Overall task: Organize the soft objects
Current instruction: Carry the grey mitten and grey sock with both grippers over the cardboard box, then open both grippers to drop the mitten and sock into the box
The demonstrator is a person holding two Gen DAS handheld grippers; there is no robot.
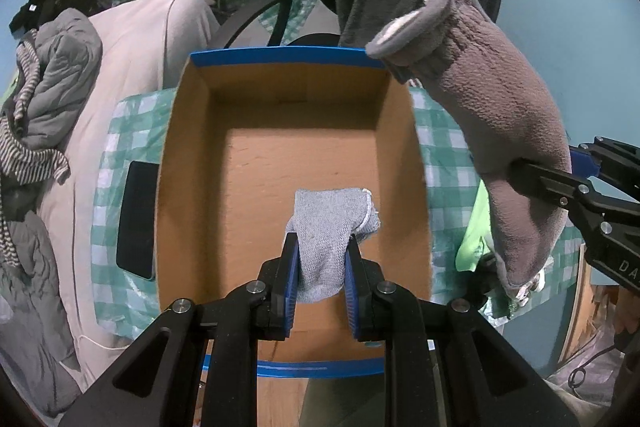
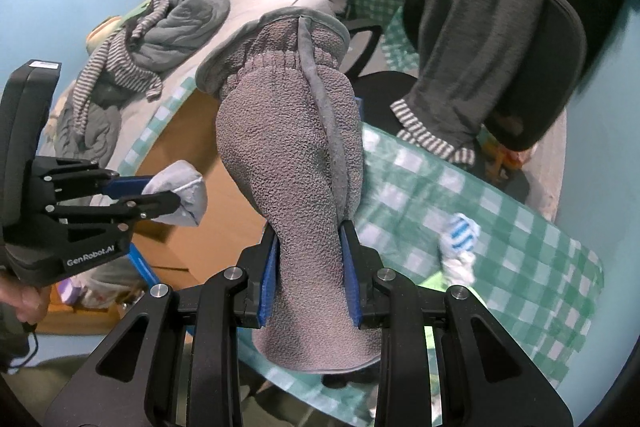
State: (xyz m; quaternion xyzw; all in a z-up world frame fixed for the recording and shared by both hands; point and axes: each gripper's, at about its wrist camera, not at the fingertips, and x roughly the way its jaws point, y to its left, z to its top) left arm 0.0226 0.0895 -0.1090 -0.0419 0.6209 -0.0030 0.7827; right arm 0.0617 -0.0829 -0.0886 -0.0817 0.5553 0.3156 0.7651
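Over the cardboard box (image 1: 192, 187), left fingers (image 1: 289, 267) pinching a grey sock (image 1: 324, 227), right fingers (image 2: 352, 267) a fleece mitten (image 2: 288, 155)

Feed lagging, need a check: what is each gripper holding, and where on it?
Left gripper: light grey sock, near one end. Right gripper: fleece mitten, low down, cuff uppermost.
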